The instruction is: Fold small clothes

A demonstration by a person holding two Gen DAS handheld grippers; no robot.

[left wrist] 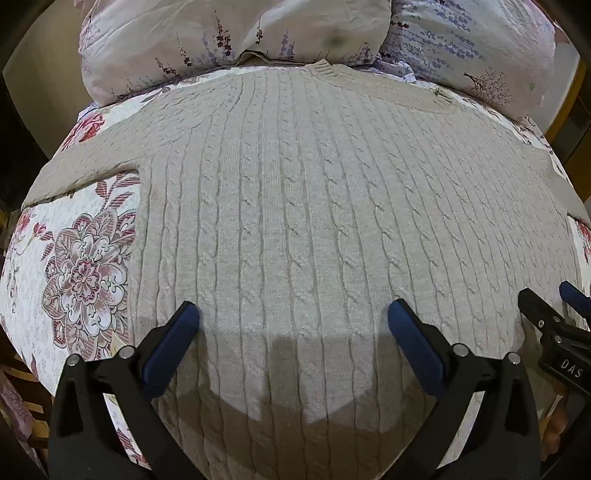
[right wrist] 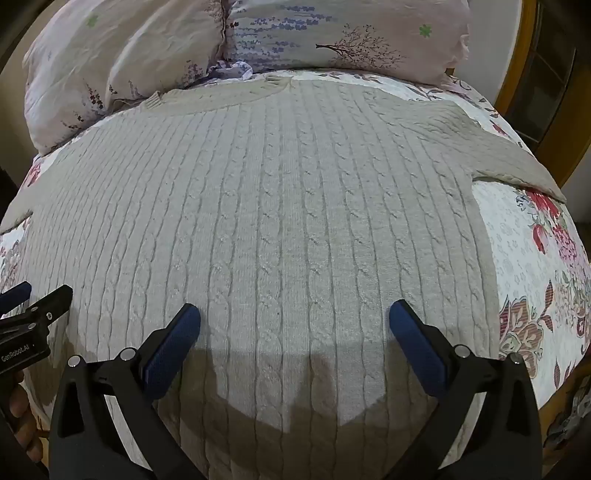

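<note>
Both grippers wide open above a flat sweater

The left gripper (left wrist: 293, 314) and right gripper (right wrist: 294, 314) hang side by side, jaws spread and empty, over the hem end of the sweater (left wrist: 295, 192). It lies flat mid-bed, collar toward 2 pillows (right wrist: 229, 40) at the head edge, sleeves reaching both side edges of the floral quilt (left wrist: 77, 266).

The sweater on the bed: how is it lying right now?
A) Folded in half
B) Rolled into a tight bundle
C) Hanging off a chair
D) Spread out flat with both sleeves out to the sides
D: the beige cable-knit sweater lies flat on the floral quilt, with one sleeve stretched out to the left and the other stretched out to the right, and its neckline by the pillows.
</note>
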